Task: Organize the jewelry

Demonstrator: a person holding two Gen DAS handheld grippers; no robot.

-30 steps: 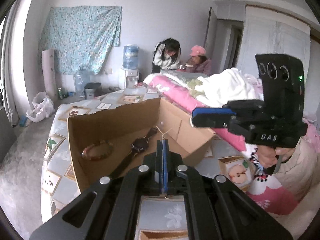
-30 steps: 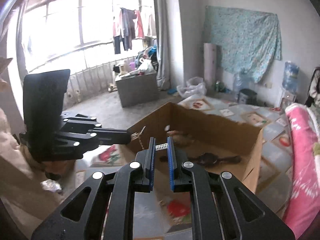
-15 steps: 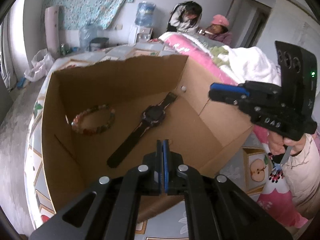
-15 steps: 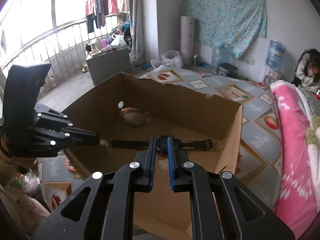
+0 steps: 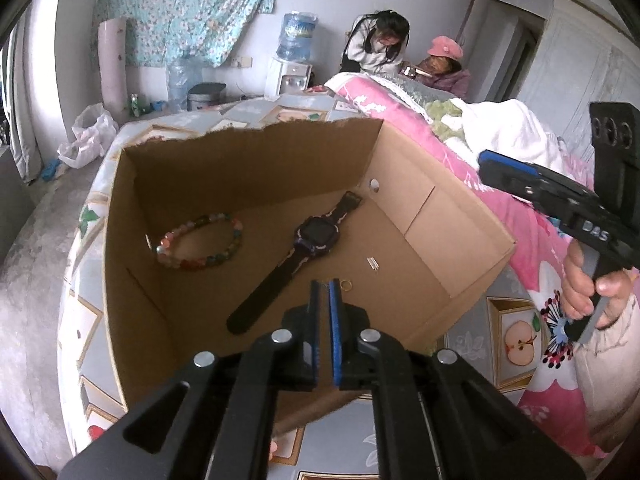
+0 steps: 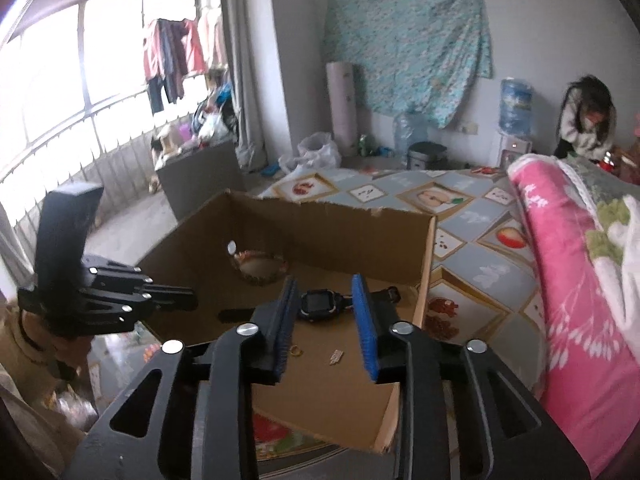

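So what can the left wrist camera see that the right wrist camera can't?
Only the left wrist view shows the seated person in a pink hat, the white blanket on the bed, and the bead bracelet whole.

Only the right wrist view shows the window with clothes hanging by it, and the grey cabinet.

Both show the cardboard box holding the watch, a small gold ring and a tiny silver piece, plus the water dispenser. Each also sees the other gripper: the right gripper, and the left gripper.
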